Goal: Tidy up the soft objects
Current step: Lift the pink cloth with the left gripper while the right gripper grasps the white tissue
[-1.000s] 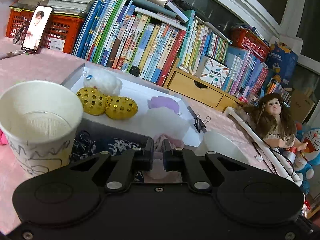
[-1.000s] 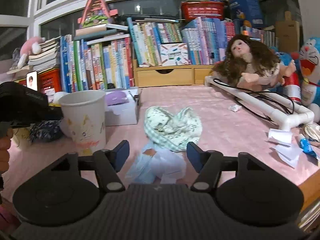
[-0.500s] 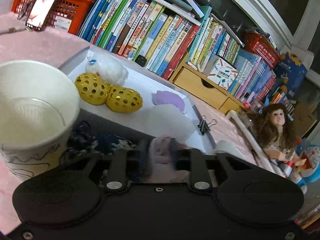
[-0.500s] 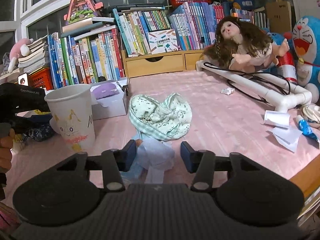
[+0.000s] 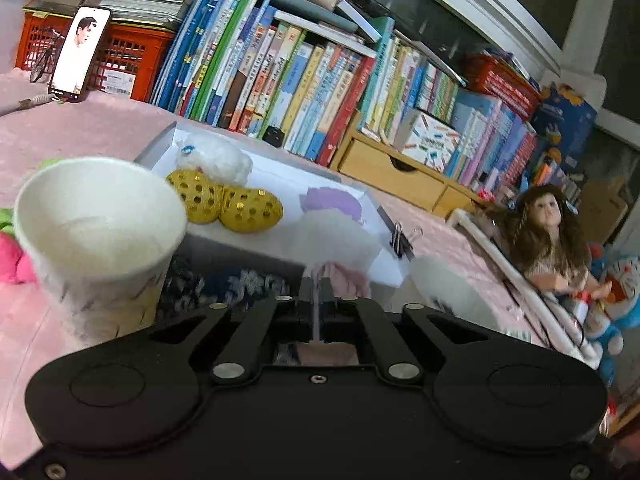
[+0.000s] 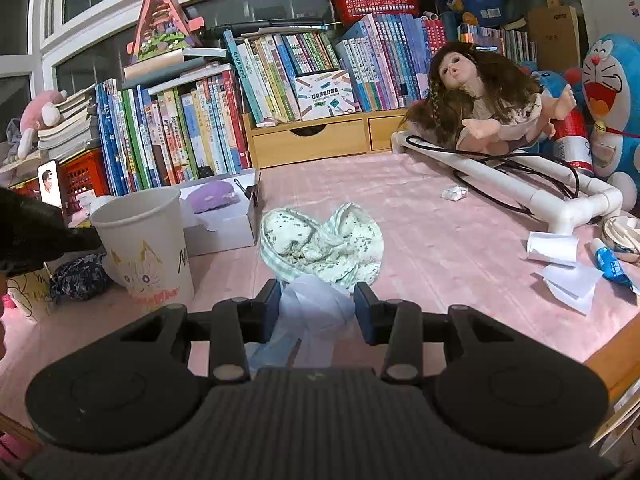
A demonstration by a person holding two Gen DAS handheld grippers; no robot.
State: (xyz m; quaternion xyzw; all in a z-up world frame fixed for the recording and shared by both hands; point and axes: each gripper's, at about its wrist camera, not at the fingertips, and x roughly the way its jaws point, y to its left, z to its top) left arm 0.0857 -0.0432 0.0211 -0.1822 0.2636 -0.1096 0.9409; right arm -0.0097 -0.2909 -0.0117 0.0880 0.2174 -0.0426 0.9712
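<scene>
Pink fabric [image 5: 340, 276], thin and soft, is pinched between the pressed-together jaws of the left gripper [image 5: 316, 300], just in front of a shallow white box [image 5: 280, 176] where two perforated golden balls [image 5: 224, 204], white fluff [image 5: 216, 158] and a purple pad [image 5: 330, 202] are kept; a paper cup [image 5: 96, 232] is seen beside it. In the right view, crumpled pale blue-white cloth [image 6: 316, 308] is bracketed by the spread right gripper [image 6: 316, 308], whose blue pads [image 6: 362, 304] sit at its sides, with a green speckled cloth [image 6: 320, 240] bunched just beyond on the pink cover [image 6: 440, 232].

Cup [image 6: 146, 240] left of box [image 6: 224, 224], cloth [image 6: 320, 240] right, books [image 6: 180, 132] behind.
</scene>
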